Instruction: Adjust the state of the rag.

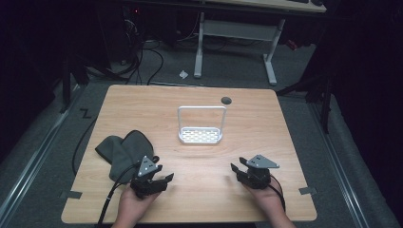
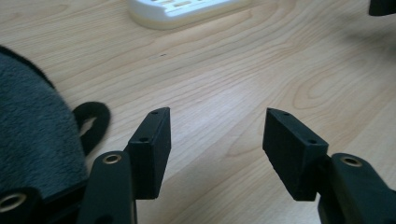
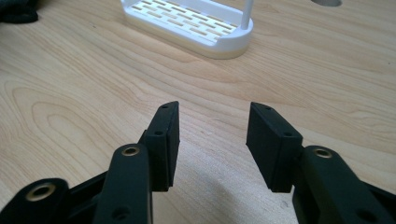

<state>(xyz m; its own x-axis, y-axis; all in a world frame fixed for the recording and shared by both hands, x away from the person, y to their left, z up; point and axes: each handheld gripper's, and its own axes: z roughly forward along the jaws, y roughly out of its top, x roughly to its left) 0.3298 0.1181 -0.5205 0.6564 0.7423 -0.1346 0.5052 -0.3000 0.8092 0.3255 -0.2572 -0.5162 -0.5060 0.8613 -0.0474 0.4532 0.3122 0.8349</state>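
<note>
The grey cloth (image 1: pixel 122 151) lies crumpled on the near left part of the wooden table (image 1: pixel 199 190), and it is the thing nearest my tools. I see my left gripper (image 1: pixel 160 176) just beside its near right edge, resting low over the wood, with its cable trailing across the cloth's lower corner. In the left gripper view the cloth (image 2: pixel 32 135) bulks up at the left, right next to the left jaw, with a dark loop (image 2: pixel 93 123) of it lying flat on the wood; I cannot tell whether the jaw touches the fabric. The jaws of that gripper (image 2: pixel 217 140) stand spread, with only bare wood between them.

My right gripper (image 1: pixel 240 170) sits well apart from the cloth, on the near right side of the table. In the right gripper view its jaws are spread too (image 3: pixel 212 135), nothing between them.

Beyond both tools, near the table's middle, I see a white slotted rack (image 1: pixel 200 135) with a tall wire handle (image 1: pixel 202 108) arching over it. It lies ahead of the right gripper (image 3: pixel 187 25) and ahead of the left one (image 2: pixel 182 9). A dark round hole (image 1: pixel 226 100) marks the tabletop behind the rack.
</note>
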